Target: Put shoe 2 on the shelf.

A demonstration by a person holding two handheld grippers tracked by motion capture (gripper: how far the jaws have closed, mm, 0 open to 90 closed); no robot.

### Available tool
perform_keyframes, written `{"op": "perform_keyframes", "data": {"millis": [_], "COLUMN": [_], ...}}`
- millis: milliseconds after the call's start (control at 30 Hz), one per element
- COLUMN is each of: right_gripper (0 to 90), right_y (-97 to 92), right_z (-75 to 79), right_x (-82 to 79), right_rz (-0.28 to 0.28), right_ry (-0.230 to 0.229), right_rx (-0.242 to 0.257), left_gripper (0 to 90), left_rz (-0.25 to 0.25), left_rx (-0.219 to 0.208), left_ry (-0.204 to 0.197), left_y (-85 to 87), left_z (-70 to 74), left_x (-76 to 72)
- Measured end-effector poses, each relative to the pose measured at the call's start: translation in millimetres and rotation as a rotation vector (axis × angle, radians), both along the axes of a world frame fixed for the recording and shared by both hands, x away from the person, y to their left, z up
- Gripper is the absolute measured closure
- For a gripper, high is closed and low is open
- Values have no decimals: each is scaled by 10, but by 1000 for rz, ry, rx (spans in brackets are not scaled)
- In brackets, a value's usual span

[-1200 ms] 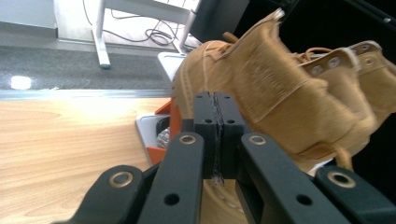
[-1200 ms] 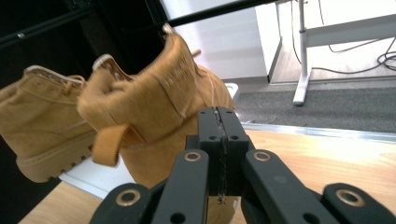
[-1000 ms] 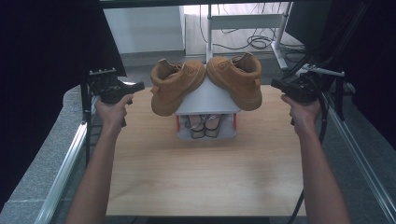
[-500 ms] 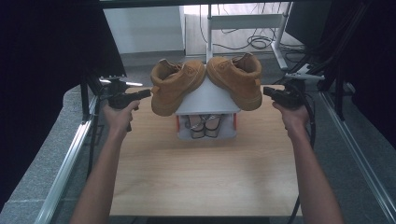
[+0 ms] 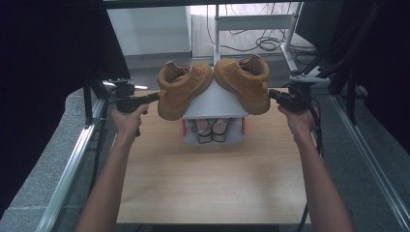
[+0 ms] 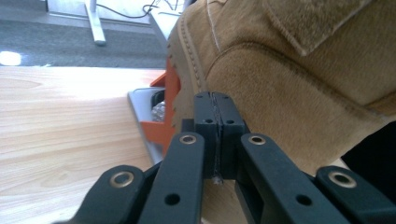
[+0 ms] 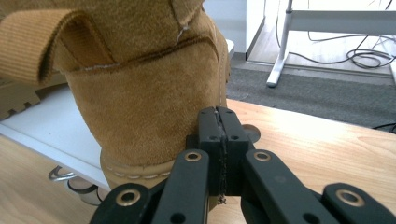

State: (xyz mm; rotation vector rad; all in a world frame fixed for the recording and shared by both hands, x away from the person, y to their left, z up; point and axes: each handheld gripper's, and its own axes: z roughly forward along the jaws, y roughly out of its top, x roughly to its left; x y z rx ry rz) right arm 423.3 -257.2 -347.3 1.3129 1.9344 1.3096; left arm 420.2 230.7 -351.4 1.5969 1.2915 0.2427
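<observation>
Two tan suede boots on top of a small white shelf rack (image 5: 215,101) at the far middle of the wooden table (image 5: 212,183), toes meeting over the centre, heels overhanging each side. Left boot (image 5: 181,89) tilted, heel hanging past the rack's left edge; right boot (image 5: 244,82) likewise on the right. Pair of strappy sandals (image 5: 210,130) tucked in the compartment underneath. Left gripper (image 6: 215,105) clenched, nothing between the jaws, tips right at the left boot's heel (image 6: 280,93), touching or just short, cannot tell which. Right gripper (image 7: 219,119) also pressed shut and empty, tips up against the right boot's heel (image 7: 149,102) low near the sole. Orange rack side panel (image 6: 166,112) just beyond the left jaws.
</observation>
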Motion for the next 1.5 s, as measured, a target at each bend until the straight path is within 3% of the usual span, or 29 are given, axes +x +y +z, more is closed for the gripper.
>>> {"op": "perform_keyframes", "data": {"millis": [67, 100, 167, 267, 367, 500, 767, 867, 1033, 1267, 1367, 1500], "right_gripper": [896, 896, 896, 896, 896, 896, 897, 897, 896, 895, 895, 897], "right_y": [31, 51, 118, 157, 154, 164, 163, 220, 386, 344, 399, 425], "right_z": [8, 8, 16, 23, 18, 18, 2, -10, -11, -66, -109, -112], "right_x": [1, 3, 3, 25, 44, 44, 45, 44, 56, 171, 220, 232], "right_rz": [14, 26, 35, 33, 30, 26, 32, 79, 130, 89, 71, 59], "right_ry": [2, 4, -7, -4, 1, 3, 0, 6, 3, 20, 22, 11], "right_rx": [-3, -2, -1, 0, 14, 15, 37, 57, 43, 56, 51, 50], "left_gripper": [894, 894, 894, 895, 894, 894, 894, 894, 890, 879, 887, 893], "left_rz": [15, 17, 0, 0, -41, -27, -15, -16, -31, -68, -46, -20], "left_rx": [69, 76, 33, 28, -21, 0, -25, -26, -14, -12, 36, 32], "left_ry": [-21, -22, -12, -14, 3, 7, 15, 17, 2, -27, -23, -10], "left_y": [-70, -91, -110, -165, -243, -335, -371, -399, -392, -357, -419, -447], "left_z": [39, 48, 47, 51, 23, 6, -21, -33, -14, 79, 77, 38], "left_x": [-19, -18, -1, 5, 39, 79, 112, 128, 88, -44, -27, 34]}}
